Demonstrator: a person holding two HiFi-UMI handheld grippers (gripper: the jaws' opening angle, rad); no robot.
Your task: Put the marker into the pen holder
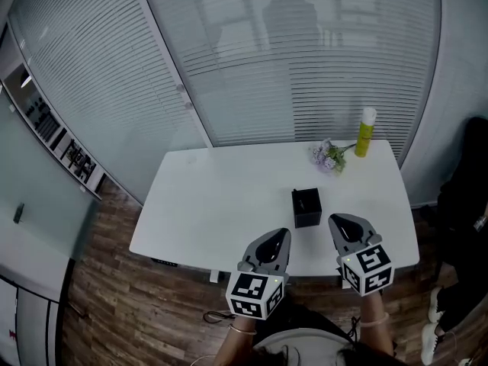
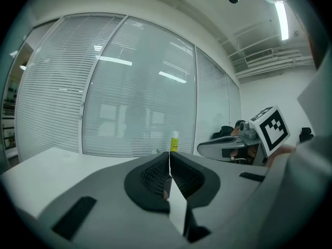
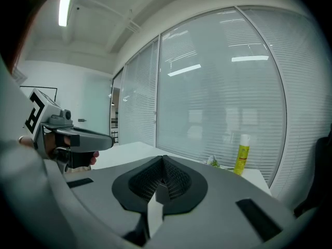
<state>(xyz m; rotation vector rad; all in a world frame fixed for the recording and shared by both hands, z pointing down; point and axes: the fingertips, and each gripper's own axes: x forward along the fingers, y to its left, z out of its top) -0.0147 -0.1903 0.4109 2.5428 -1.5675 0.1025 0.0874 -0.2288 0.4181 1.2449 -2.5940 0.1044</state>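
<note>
The black square pen holder [image 1: 306, 207] stands near the front middle of the white table [image 1: 221, 204]. No marker shows in any view. My left gripper [image 1: 283, 234] hovers over the table's front edge, just left of and nearer than the holder; its jaws meet in a thin line and nothing shows between them. To the holder's right my right gripper [image 1: 336, 219] is likewise shut and empty. In the left gripper view the left gripper [image 2: 169, 155] points across the table, and the right gripper [image 3: 163, 158] does the same in its own view. Neither gripper view shows the holder.
A yellow bottle [image 1: 366, 132] stands at the far right of the table, with a small bunch of purple flowers [image 1: 329, 156] beside it. Glass walls with blinds rise behind the table. A person's dark legs and white shoes [image 1: 436, 322] are at the right edge.
</note>
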